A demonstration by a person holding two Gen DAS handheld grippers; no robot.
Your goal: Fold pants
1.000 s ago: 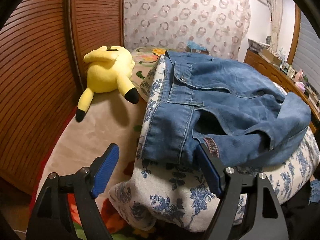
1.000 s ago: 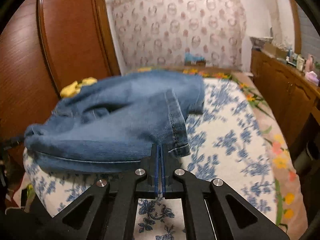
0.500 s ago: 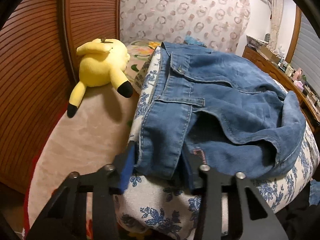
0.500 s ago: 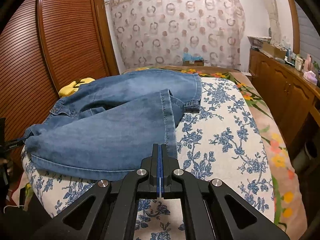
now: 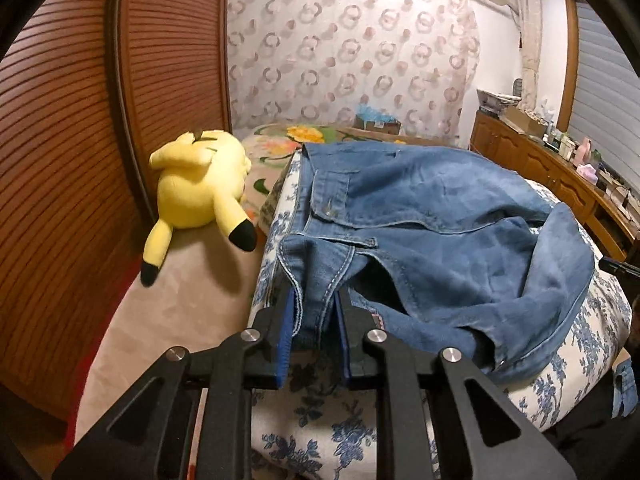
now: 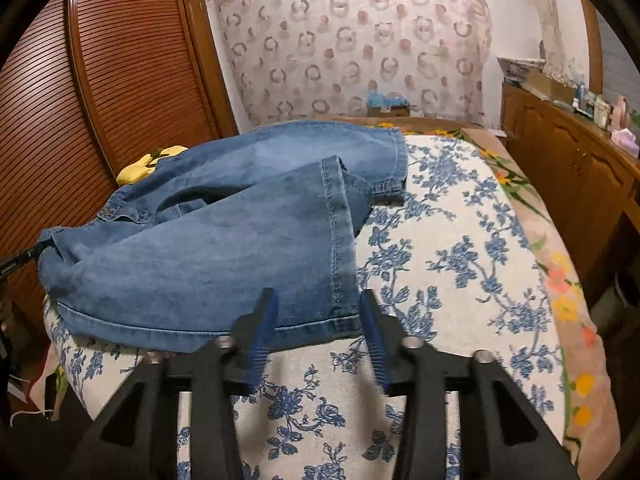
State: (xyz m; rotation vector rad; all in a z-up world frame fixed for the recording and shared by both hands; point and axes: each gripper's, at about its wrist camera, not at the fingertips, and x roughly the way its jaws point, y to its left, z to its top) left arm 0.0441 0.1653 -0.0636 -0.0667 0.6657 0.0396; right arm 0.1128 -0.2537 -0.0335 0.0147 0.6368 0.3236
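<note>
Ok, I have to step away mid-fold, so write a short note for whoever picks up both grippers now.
Left hand-held gripper: jaws have just been closing, now clamped on the jeans at the waistband.
Right hand-held gripper: jaws have just been opening, astride the hem corner of the upper leg, not gripping.
Jeans lie on the blue-flowered cover, one leg over the other, waist bunched.
Done: legs stacked.
Left: grip the hem, smooth, fold.

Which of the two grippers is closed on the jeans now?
The left gripper: its pads pinch the jeans at the waistband. The right gripper stands open at the hem.
</note>
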